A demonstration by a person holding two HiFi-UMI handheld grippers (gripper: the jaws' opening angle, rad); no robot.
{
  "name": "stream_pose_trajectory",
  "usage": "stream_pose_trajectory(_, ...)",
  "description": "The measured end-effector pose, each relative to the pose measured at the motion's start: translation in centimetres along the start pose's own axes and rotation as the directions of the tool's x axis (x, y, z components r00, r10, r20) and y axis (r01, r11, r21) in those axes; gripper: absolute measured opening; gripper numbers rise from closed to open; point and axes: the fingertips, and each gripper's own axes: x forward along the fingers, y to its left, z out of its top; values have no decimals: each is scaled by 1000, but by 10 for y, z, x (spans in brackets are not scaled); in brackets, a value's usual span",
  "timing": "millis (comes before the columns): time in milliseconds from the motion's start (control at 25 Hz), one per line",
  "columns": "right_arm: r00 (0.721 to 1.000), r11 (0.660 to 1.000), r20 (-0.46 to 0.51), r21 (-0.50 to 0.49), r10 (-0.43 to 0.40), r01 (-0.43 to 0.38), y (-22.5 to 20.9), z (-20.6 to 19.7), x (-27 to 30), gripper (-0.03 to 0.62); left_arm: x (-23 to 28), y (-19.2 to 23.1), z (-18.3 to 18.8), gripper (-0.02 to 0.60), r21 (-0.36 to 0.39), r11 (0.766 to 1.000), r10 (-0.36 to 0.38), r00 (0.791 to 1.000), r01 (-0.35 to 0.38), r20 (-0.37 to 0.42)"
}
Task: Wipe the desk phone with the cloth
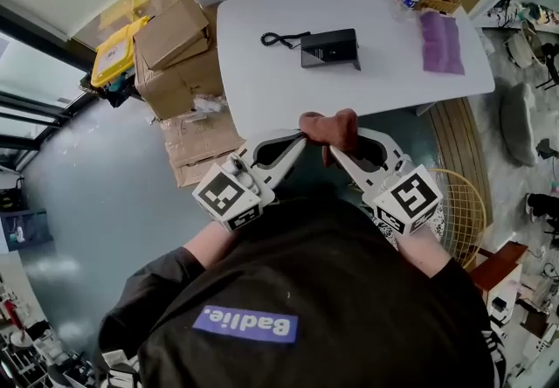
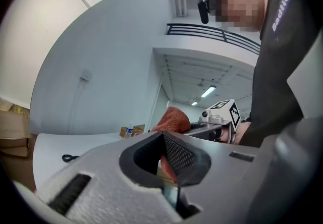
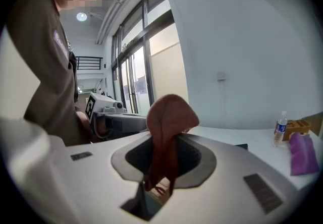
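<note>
Both grippers are clamping the same rust-brown cloth [image 1: 329, 127] right now. The left hand-held gripper [image 1: 301, 142] is pinching one end, and the right hand-held gripper [image 1: 336, 150] is clenching a fold that's bunching up above its jaws. The wad is hanging well short of the desk phone [image 1: 329, 47], on my side of it and off the near edge of the counter [image 1: 262, 89].

Stuff I'm worrying about:
- If one side lets go sloppily, I'm guessing the cloth drops to the floor instead of reaching the phone.
- A tight wad probably means the hard jaw tips are scraping the phone.
- The phone looks light, so it may be sliding under a push.
- The coiled cord [image 1: 281, 38] just left of the phone could be snagging a jaw.
</note>
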Motion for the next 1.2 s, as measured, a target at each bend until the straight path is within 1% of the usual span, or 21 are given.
stream_pose_trajectory(120,1000,1000,24,6,-4,4,-3,-1,-9,88,8,-9,-5,9,22,1000,-19,999,20,-27)
stream_pose_trajectory(280,1000,1000,27,9,-4,3,-3,-7,-18,88,14,-18,-7,9,15,1000,-17,1000,18,-20)
stream_pose_trajectory(640,999,1000,36,4,-6,6,-5,-10,-32,88,24,-30,-7,9,27,999,-21,1000,22,-14)
stream_pose_trajectory(920,999,1000,37,4,-5,5,-6,-12,-38,88,26,-35,-11,9,31,999,-15,1000,16,-26)
stream_pose_trajectory(1120,1000,1000,26,10,0,0,-3,-17,-40,87,24,-37,-12,9,29,1000,13,999,-12,-46)
stream_pose_trajectory(1200,1000,1000,26,8,2,-2,-1,-17,-40,87,23,-38,-12,9,36,999,12,999,-10,-43)
